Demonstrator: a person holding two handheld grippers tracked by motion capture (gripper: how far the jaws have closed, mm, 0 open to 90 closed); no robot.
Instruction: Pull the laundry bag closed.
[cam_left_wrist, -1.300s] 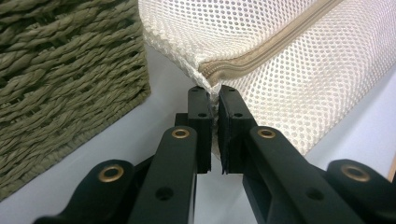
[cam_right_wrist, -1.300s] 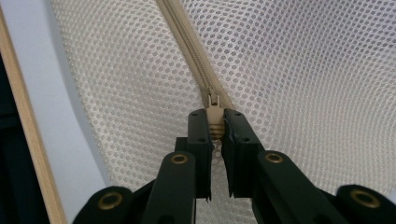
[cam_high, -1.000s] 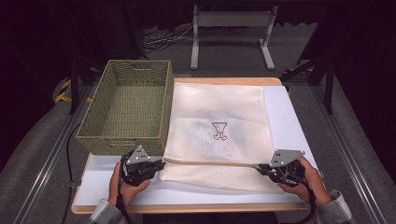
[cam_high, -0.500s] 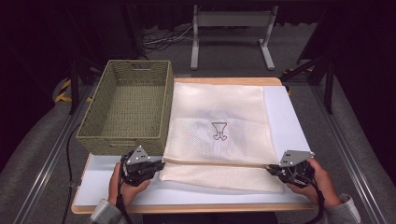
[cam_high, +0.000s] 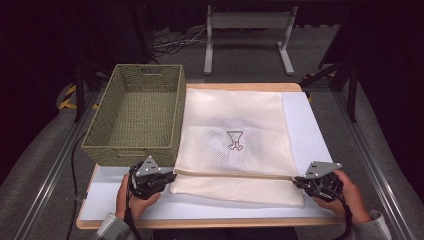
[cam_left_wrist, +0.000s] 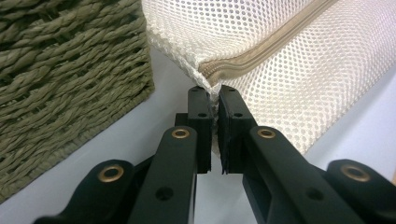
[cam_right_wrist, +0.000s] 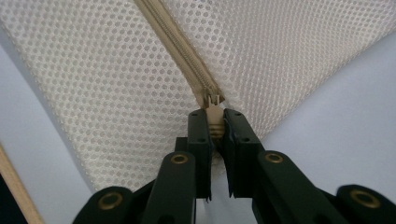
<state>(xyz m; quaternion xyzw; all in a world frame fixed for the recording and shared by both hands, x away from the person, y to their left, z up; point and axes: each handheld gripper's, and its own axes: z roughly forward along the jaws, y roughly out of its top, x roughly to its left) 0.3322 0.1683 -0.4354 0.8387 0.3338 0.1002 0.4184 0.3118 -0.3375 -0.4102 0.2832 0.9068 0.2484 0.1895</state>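
A cream mesh laundry bag (cam_high: 234, 135) lies flat on the white table, a small grey emblem at its middle and a tan zipper (cam_high: 235, 175) running across its near part. My left gripper (cam_high: 171, 177) is shut on the bag's left corner, at the zipper's end (cam_left_wrist: 210, 74). At the bag's right end my right gripper (cam_high: 296, 181) is shut on the zipper pull (cam_right_wrist: 214, 116), which sits between its pads with the slider just beyond. Both zipper and mesh (cam_right_wrist: 116, 79) are stretched taut between the two grippers.
A woven olive basket (cam_high: 137, 112) stands on the table's left side, touching the bag's left edge and close to my left gripper; its wall (cam_left_wrist: 60, 70) is right beside the jaws. The wooden table edge (cam_high: 210, 222) runs along the front. A metal stand (cam_high: 247, 30) is behind the table.
My right gripper has slid to the right along the bag's near edge with the zipper pull in it. The left gripper has stayed put on its corner.
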